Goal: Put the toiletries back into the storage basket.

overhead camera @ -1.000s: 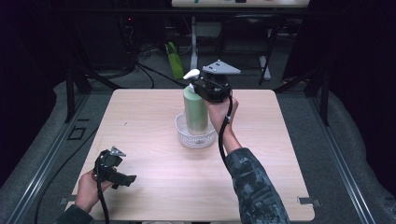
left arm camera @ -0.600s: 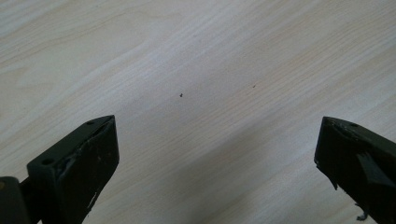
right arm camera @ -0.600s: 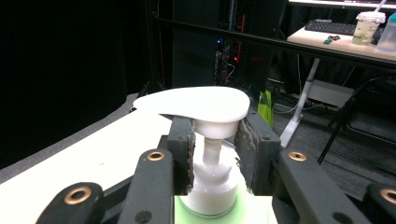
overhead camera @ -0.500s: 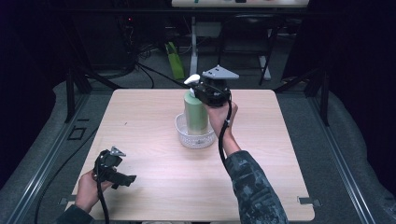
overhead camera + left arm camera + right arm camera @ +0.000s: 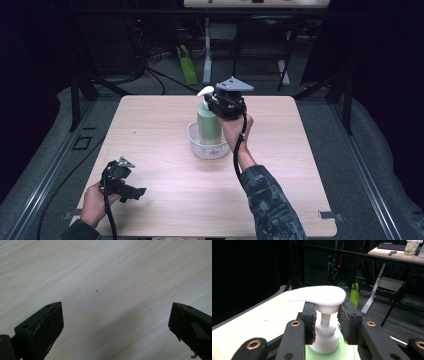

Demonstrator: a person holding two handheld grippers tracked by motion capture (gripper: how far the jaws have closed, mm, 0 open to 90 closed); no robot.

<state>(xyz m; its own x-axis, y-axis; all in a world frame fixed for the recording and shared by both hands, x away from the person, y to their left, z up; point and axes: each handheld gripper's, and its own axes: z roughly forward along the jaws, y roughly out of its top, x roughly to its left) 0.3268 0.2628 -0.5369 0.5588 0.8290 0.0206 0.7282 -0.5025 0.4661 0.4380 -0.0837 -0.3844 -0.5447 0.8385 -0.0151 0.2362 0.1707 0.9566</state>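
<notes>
The soap bottle (image 5: 209,124) has a pale green body, a white collar and a white pump head (image 5: 318,296) with a long flat spout. In the high view it stands upright inside a small clear ribbed bowl (image 5: 206,148) near the middle of the light wooden counter (image 5: 165,130), a little toward the far edge. The spout points left in that view.

Compared with a second ago, the bottle sits lower: its base is now down inside the bowl, and the right gripper (image 5: 226,102) with the grey plate on top has come down with it. The bowl has not shifted on the counter, and the left gripper (image 5: 121,180) is where it was, near the front left corner.

In the right gripper view, the jaws are clamped on the neck of the pump, just under the head, one worn pad (image 5: 311,322) on each side of the white stem and collar. The green shoulder of the bottle shows below them. The person's right hand (image 5: 235,127) holds the gripper from behind the bottle.

In the left gripper view, the left gripper's jaws stand wide apart over bare wood, with nothing between them. The left hand (image 5: 92,202) holds it low over the counter.
</notes>
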